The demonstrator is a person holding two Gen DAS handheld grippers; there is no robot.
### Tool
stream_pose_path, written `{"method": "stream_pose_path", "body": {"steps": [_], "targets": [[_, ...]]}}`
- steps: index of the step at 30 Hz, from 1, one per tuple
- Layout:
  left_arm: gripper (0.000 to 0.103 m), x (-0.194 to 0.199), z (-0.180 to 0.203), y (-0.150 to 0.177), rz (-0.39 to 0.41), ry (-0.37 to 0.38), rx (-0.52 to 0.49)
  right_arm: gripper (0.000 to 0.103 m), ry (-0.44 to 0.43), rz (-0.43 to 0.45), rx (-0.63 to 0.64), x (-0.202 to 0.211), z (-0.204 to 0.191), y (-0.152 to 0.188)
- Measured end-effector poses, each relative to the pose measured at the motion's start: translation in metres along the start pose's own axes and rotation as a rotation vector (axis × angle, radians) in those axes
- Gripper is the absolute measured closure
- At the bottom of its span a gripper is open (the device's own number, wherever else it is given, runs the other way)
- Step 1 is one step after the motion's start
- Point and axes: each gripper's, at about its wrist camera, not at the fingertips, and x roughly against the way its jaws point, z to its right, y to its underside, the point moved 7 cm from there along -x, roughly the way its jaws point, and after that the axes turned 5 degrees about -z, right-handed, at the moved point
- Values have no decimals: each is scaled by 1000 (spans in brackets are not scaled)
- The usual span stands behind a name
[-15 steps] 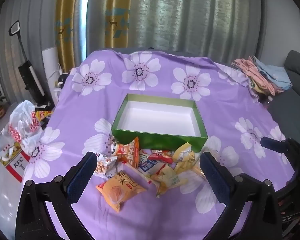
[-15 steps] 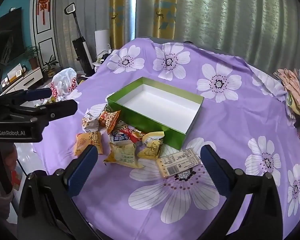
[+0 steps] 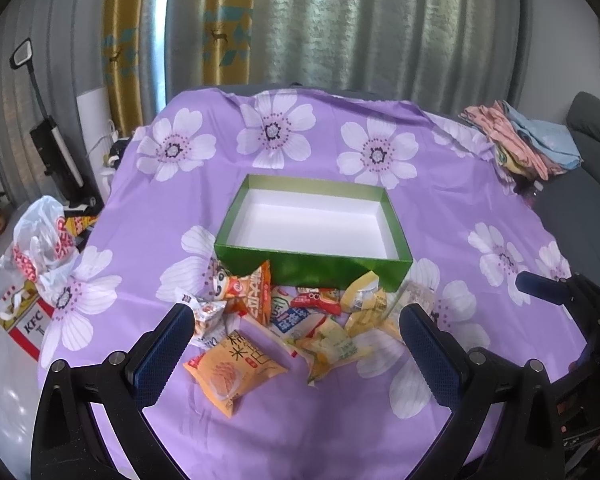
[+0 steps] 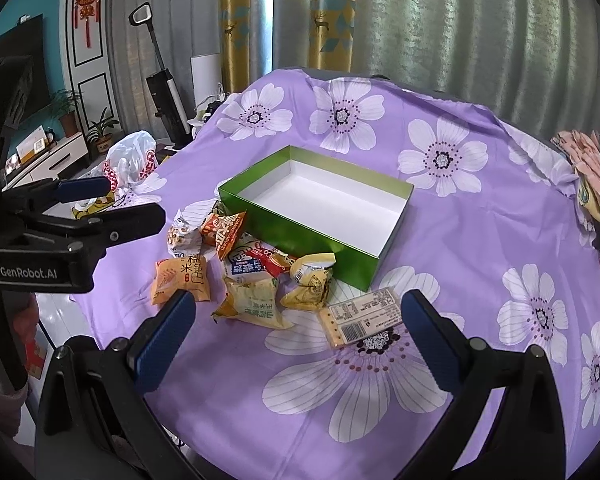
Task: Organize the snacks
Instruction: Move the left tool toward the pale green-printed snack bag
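An empty green box (image 3: 296,270) (image 4: 292,224) with a white inside sits mid-table on the purple flowered cloth. Several snack packets lie in a heap in front of it: an orange packet (image 3: 236,372) (image 4: 182,278), yellow ones (image 3: 332,344) (image 4: 256,304), a red one (image 3: 316,300). A flat cracker pack (image 4: 362,318) lies apart at the heap's right. My left gripper (image 3: 296,356) hovers open above the heap, holding nothing. My right gripper (image 4: 296,332) is open too, near the cracker pack, nothing between its fingers. The left gripper (image 4: 112,204) also shows at the left of the right wrist view.
A plastic bag (image 3: 40,240) and a KFC carton (image 3: 28,324) sit off the table's left edge. Folded clothes (image 3: 520,140) lie at the far right, beside a grey sofa (image 3: 588,208). A vacuum (image 4: 168,96) stands by the curtains. The other gripper's fingertip (image 3: 540,286) shows at the right.
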Motion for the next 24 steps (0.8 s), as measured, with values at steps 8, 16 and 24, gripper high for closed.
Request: {"method": "stream_pose_path", "body": {"steps": [8,16,24], "targets": [[1,-21,-4,10,-88,107,69,0,-2,-36,-28,-9,4,11],[1,-47,-8,39,-178,179,99,0,-52,-110,-93,-29,10,36],[1,-66,-11,60,-195,217,113,0,-141,-152,-79,-53,-2,55]]}}
